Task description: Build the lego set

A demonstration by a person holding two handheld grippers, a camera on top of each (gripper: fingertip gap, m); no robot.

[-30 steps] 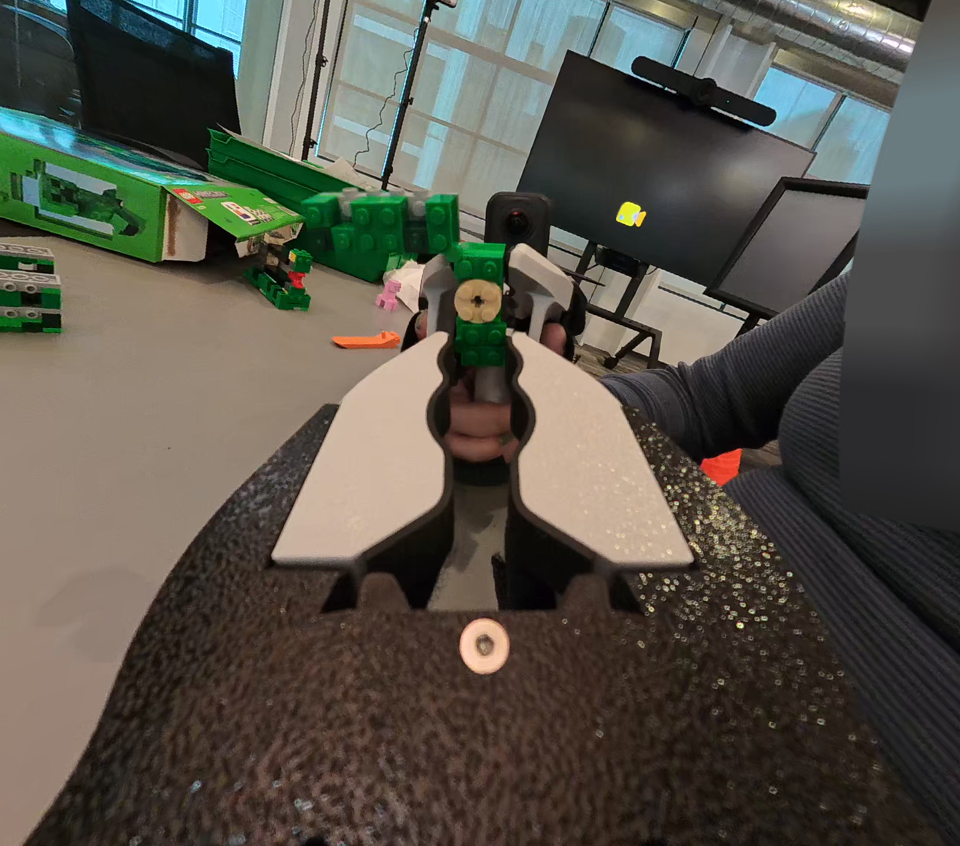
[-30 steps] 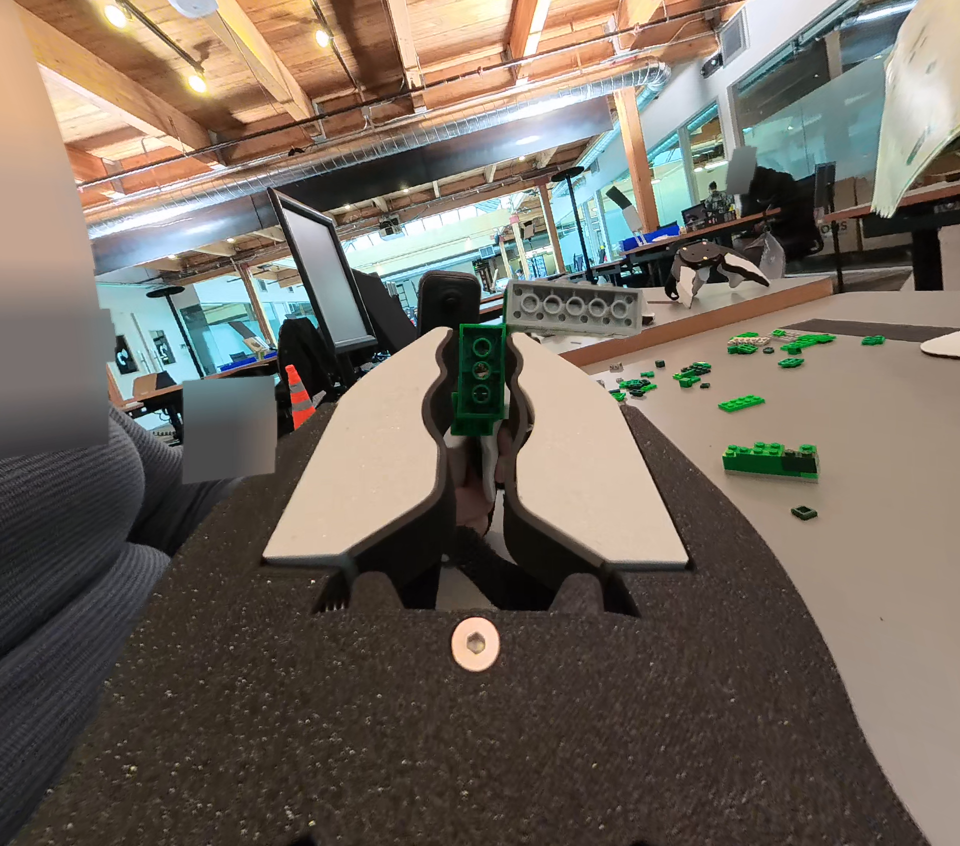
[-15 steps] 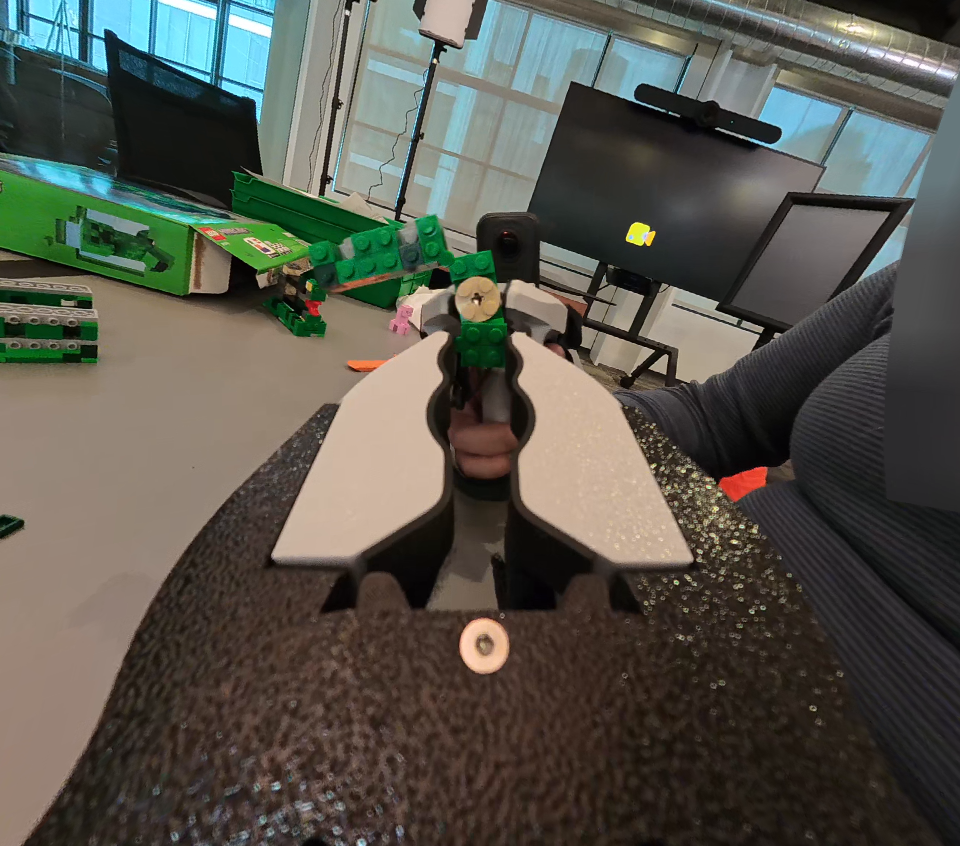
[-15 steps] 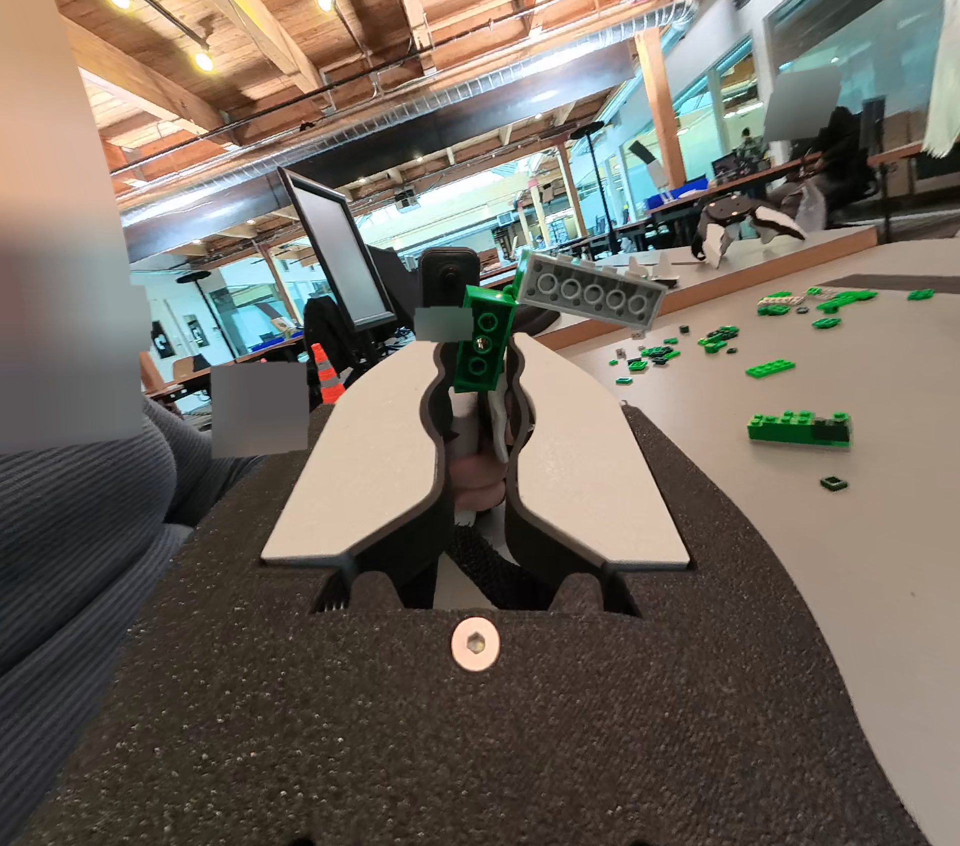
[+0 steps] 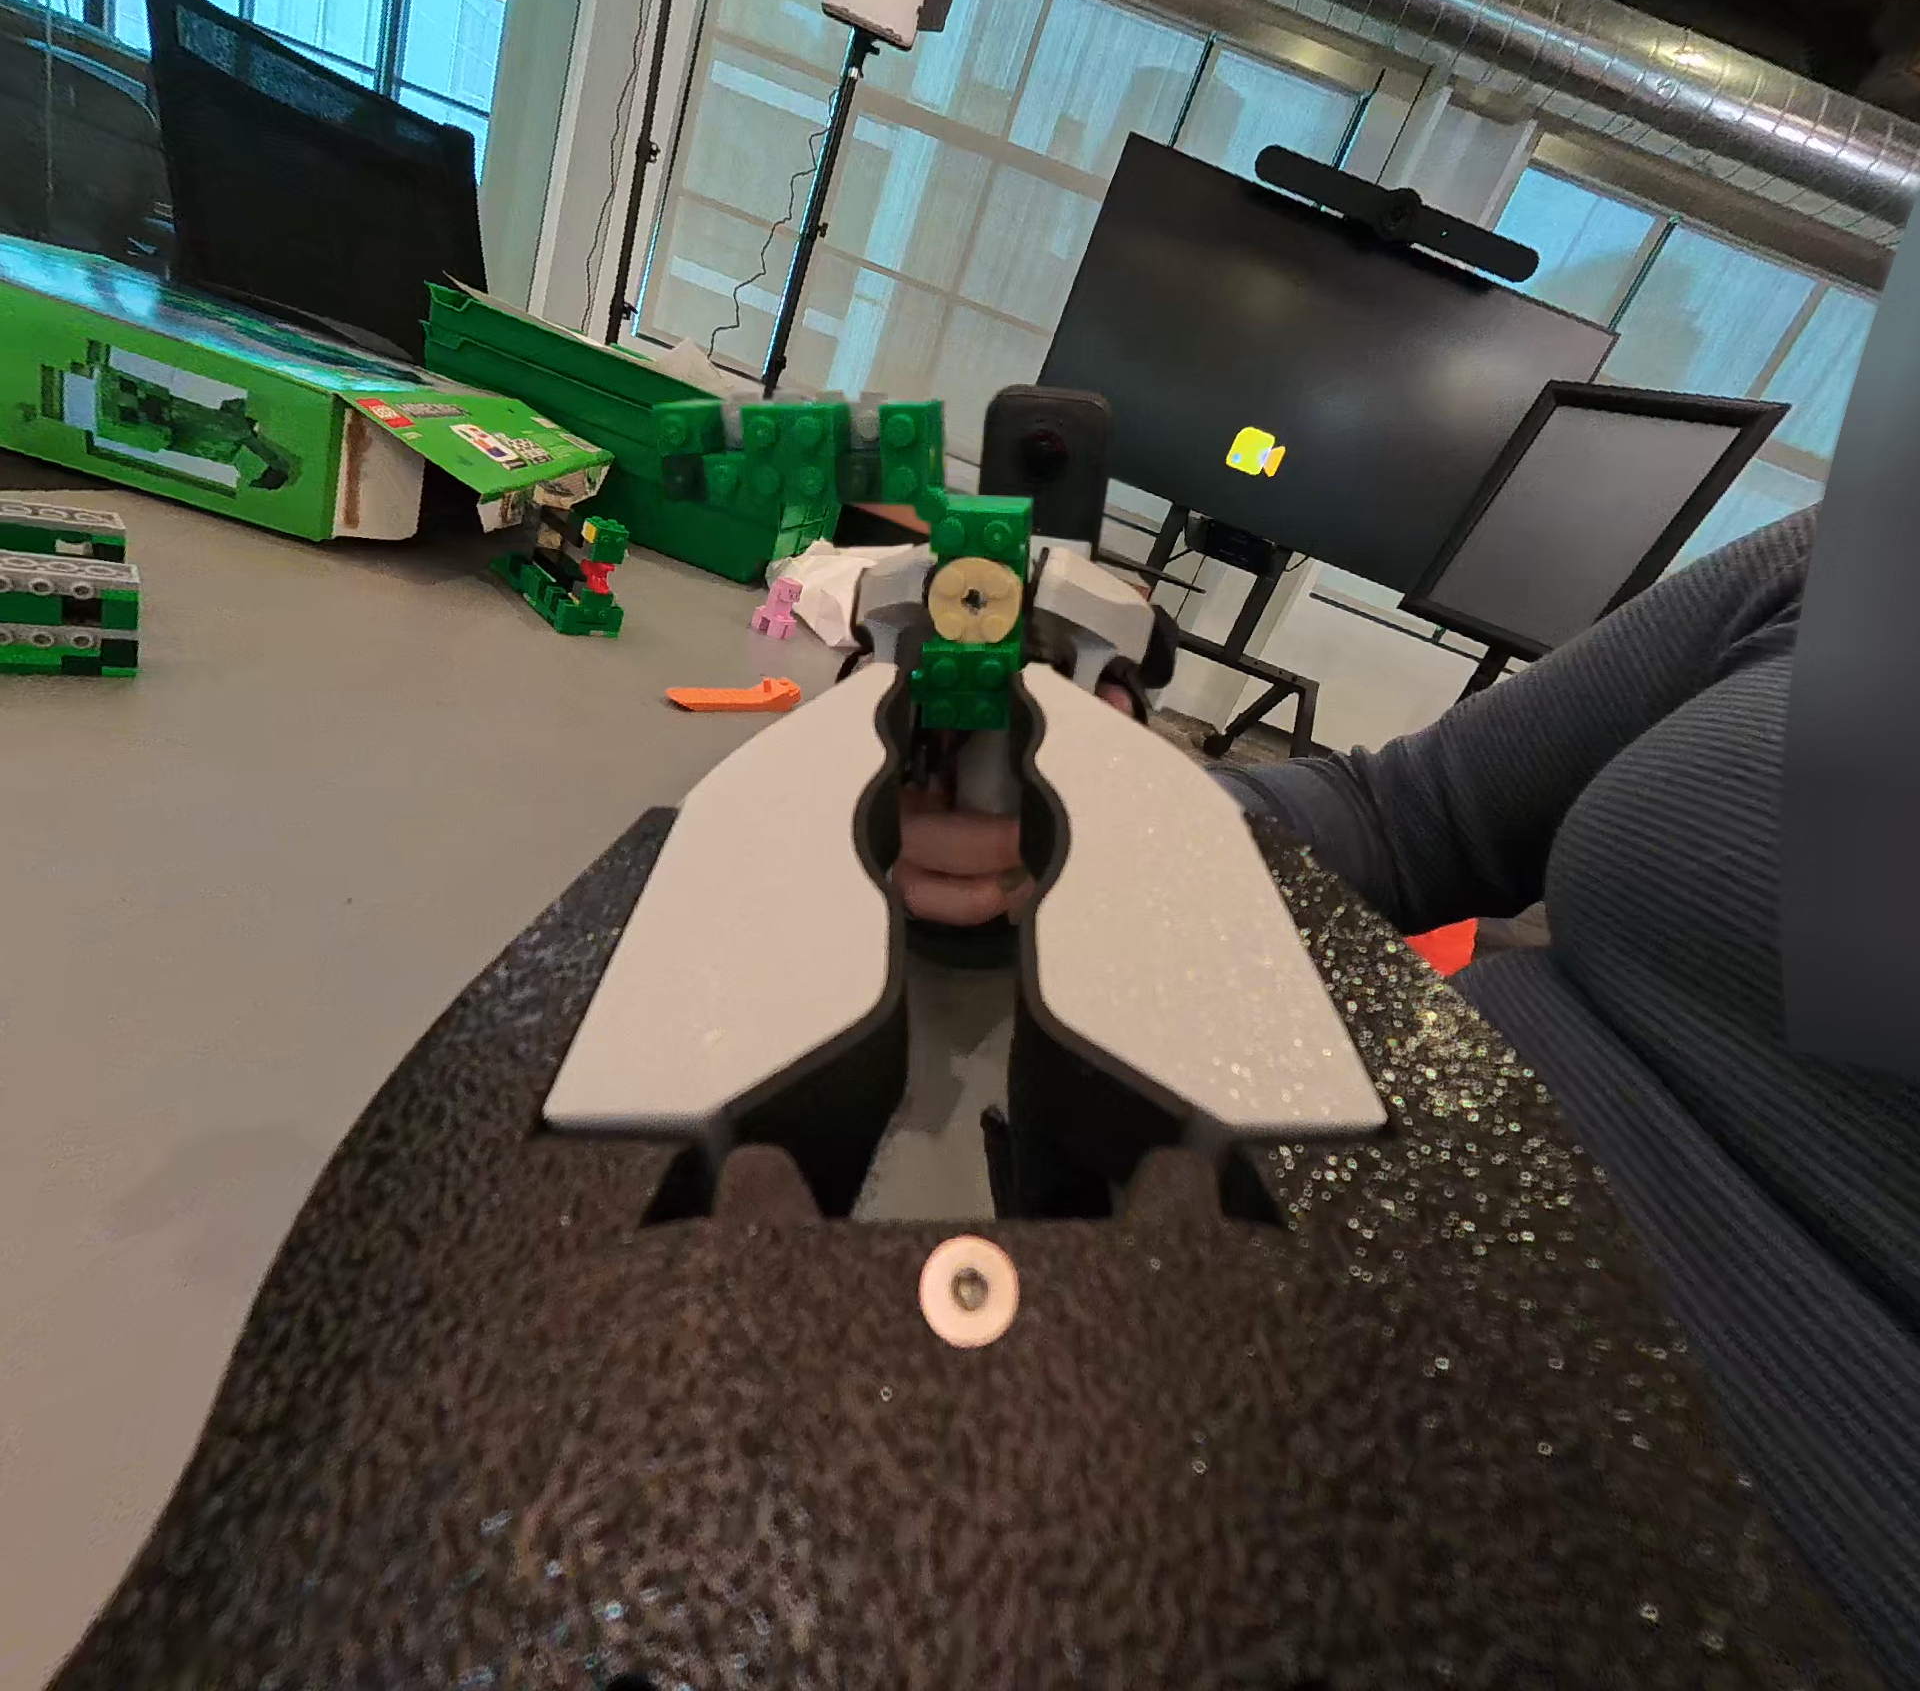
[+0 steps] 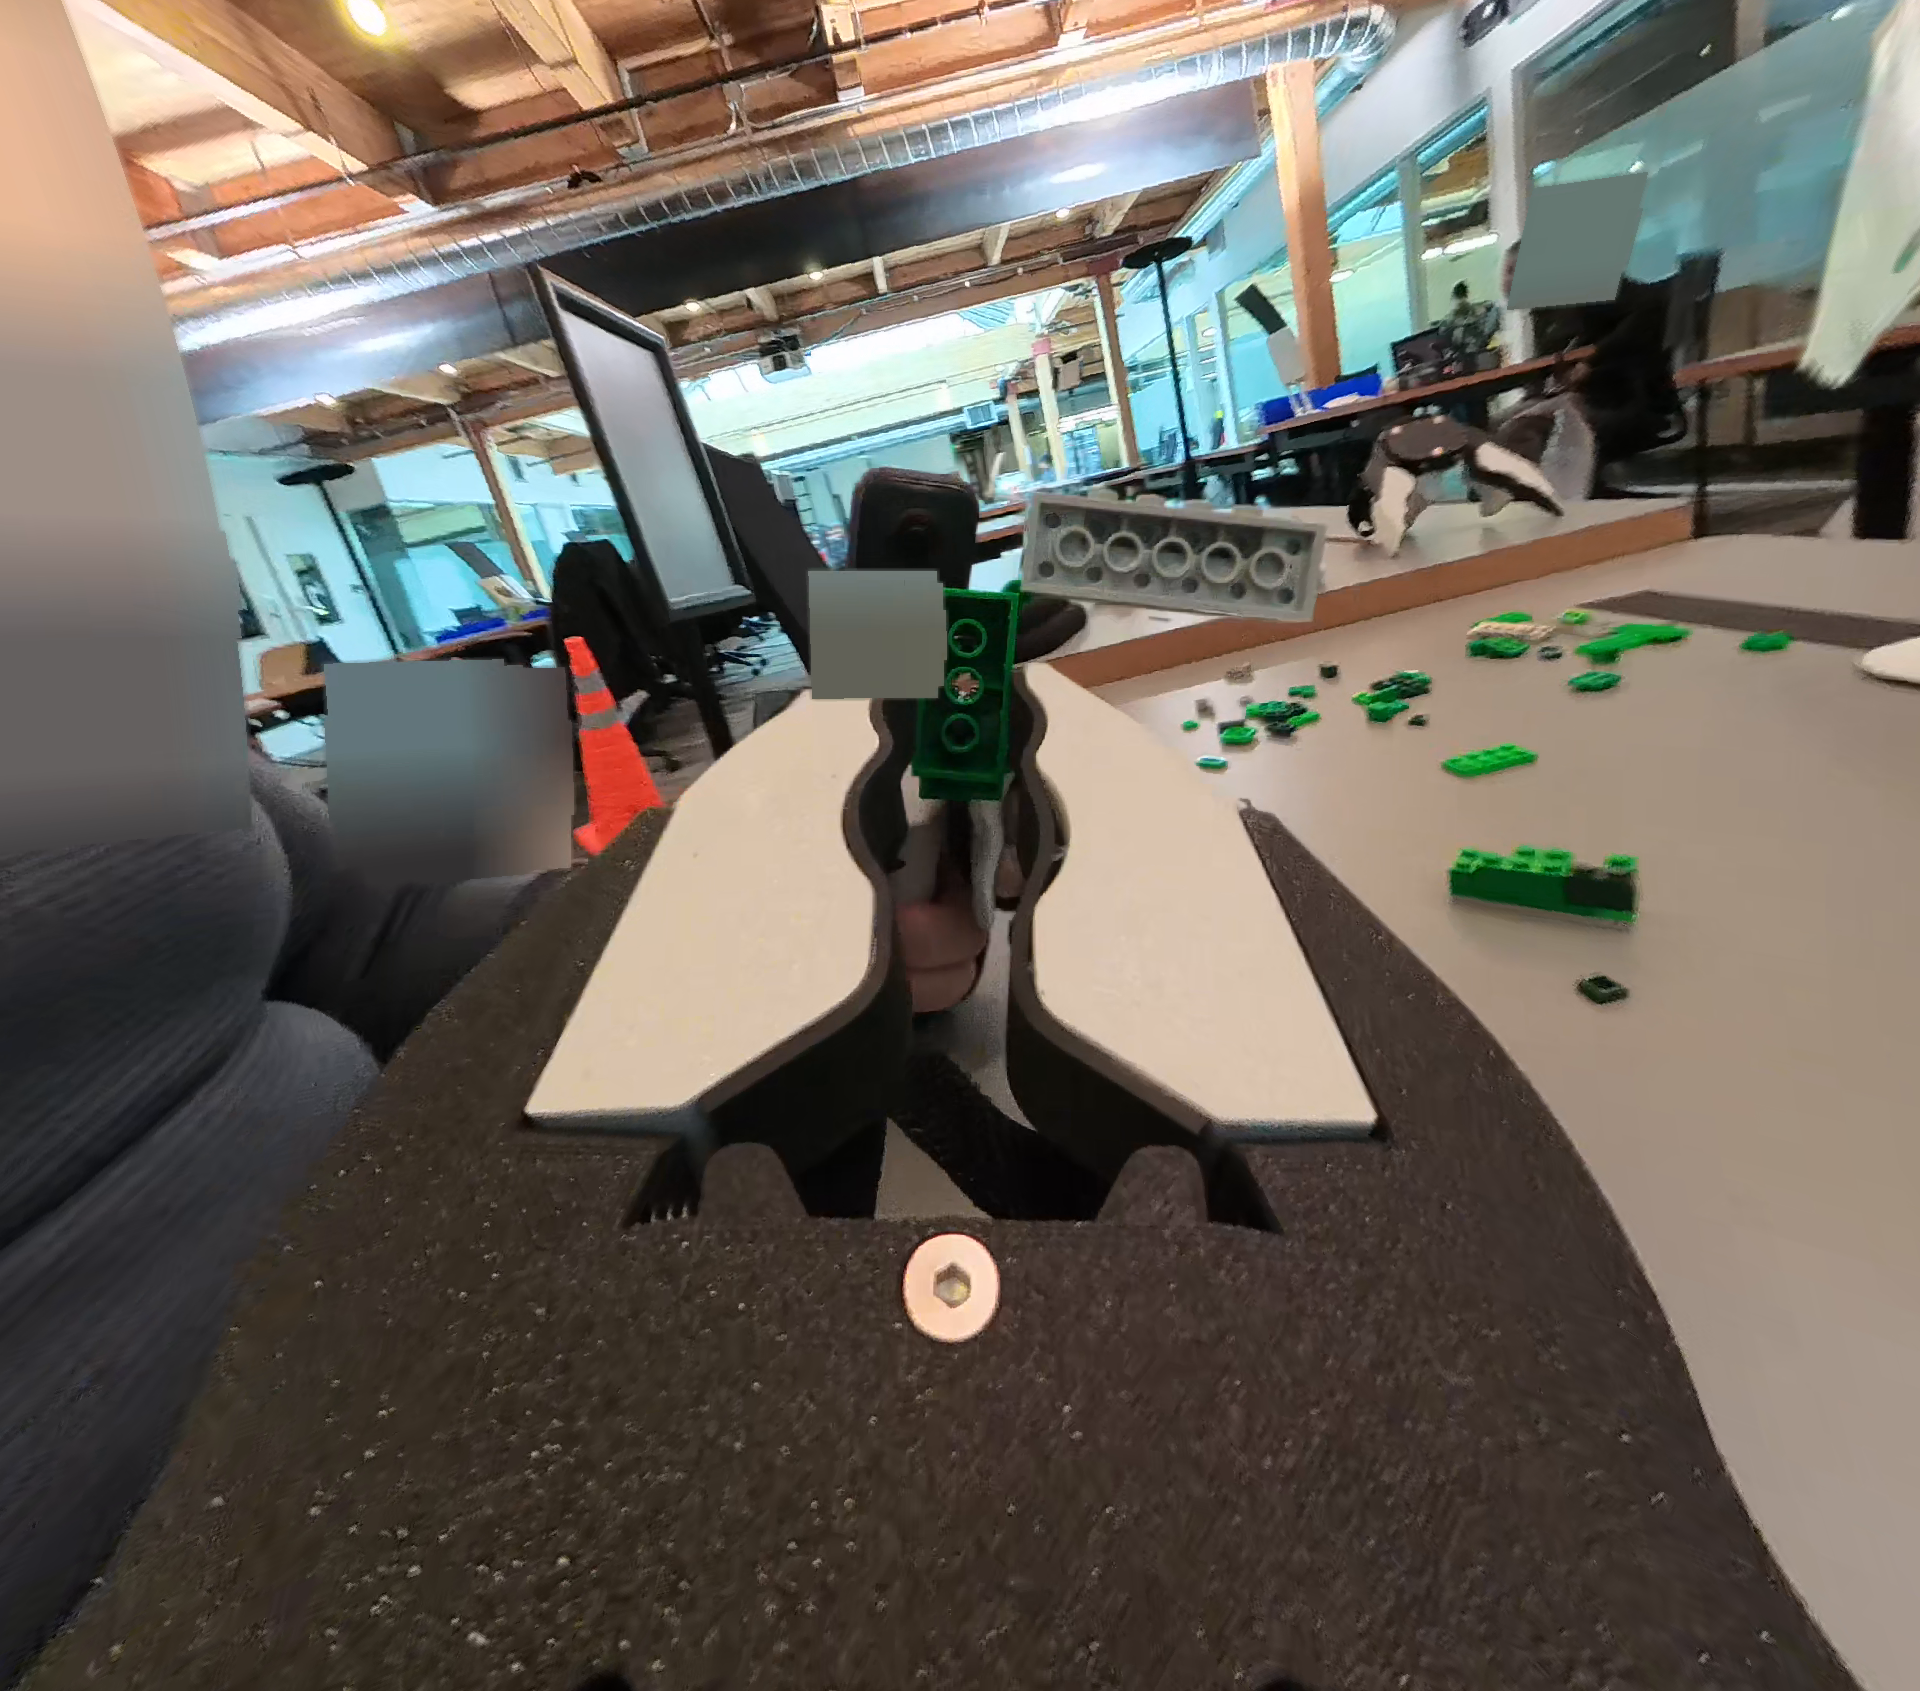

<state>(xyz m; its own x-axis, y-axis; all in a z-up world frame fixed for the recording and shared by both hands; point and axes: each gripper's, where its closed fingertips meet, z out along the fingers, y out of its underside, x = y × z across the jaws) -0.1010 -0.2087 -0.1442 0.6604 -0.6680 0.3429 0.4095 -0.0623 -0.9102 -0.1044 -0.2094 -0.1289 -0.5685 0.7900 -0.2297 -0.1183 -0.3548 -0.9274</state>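
Both grippers clamp one green lego assembly (image 5: 971,613) between them.
My left gripper (image 5: 961,696) and right gripper (image 6: 961,748) meet nose to nose — jaws narrow on it; loose bricks (image 6: 1543,885) dot the desk (image 6: 1714,1122).

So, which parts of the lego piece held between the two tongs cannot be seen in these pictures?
- Left wrist view: the lower end of the green lego assembly is hidden between the left tongs.
- Right wrist view: its stud side faces away, and a mosaic patch covers what is left of it. The right tongs hide its base.
- Both views: the joint to the grey-bottomed part is not visible.
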